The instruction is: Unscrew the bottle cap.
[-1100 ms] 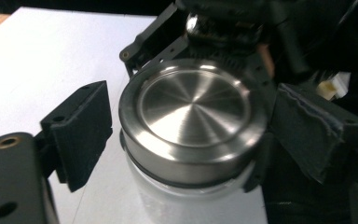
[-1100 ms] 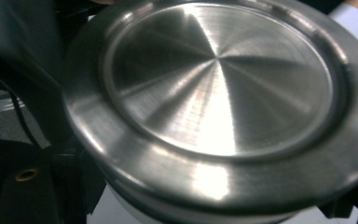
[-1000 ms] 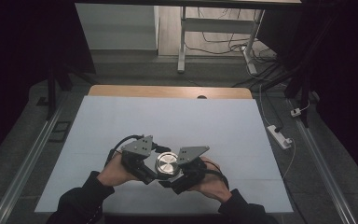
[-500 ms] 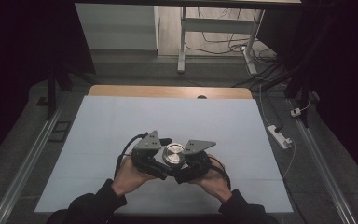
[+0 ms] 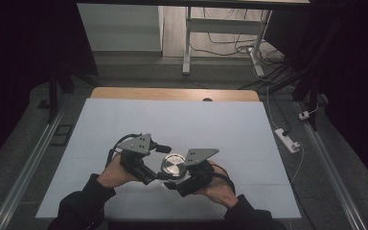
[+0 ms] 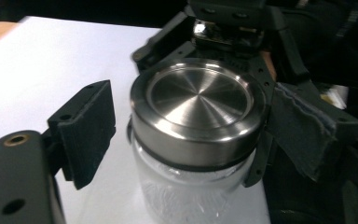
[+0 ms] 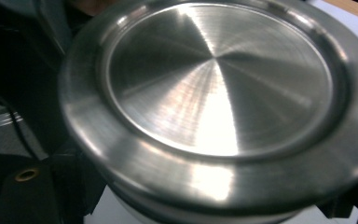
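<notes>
Glass jar (image 6: 186, 186) with a brushed steel lid (image 5: 173, 165) stands on the white table (image 5: 220, 124), toward the near edge, between the two grippers. Lid is seated on the jar; a dark ring shows under its rim in the left gripper view.

Left gripper (image 5: 148, 165): jaws spread wide. In its own view one black jaw stands clear of the jar's side, a gap of table visible between; the opposite jaw, with a frayed grey pad (image 6: 303, 135), lies just beside the lid, contact not resolvable.

Right gripper (image 5: 184, 179): pressed in close behind the jar. Its own view is taken up by the lid (image 7: 219, 93), jaws cut off at the frame's bottom corners, so grip cannot be judged. Jar's lower body is cropped and blurred.
</notes>
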The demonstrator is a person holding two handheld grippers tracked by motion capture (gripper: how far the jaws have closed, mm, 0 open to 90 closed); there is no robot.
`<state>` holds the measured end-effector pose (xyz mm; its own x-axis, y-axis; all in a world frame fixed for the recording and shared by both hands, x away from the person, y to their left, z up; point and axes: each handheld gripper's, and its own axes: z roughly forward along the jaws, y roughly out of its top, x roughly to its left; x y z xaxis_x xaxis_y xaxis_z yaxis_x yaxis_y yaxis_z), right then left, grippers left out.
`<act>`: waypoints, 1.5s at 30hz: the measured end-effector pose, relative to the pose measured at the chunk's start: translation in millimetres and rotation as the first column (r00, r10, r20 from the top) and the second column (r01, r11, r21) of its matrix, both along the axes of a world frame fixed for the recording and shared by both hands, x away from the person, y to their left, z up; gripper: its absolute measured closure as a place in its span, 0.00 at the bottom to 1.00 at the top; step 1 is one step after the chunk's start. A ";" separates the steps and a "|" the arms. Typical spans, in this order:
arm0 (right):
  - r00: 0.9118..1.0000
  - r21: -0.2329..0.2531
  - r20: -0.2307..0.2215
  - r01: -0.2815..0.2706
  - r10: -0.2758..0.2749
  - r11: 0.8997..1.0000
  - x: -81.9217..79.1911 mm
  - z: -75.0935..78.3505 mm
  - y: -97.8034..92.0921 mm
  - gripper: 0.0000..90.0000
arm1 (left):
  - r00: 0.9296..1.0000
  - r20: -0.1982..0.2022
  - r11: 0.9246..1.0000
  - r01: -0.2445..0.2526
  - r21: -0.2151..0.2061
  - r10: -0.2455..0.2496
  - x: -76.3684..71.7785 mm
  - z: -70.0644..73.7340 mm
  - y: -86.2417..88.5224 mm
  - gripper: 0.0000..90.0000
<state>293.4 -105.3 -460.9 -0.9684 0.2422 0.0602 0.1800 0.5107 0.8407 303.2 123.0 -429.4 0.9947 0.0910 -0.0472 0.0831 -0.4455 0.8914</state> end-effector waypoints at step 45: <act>0.976 0.004 0.002 0.219 -0.219 0.976 12.6 -3.6 -11.6 0.17 | 0.902 0.032 0.902 -0.431 0.008 0.431 -29.8 4.7 -39.7 0.21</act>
<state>306.0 -116.9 -464.6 -0.8918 0.4485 0.0593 0.2855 0.4562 0.8428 273.4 83.3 -424.8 0.8592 0.5114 -0.0145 0.2444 -0.3853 0.8898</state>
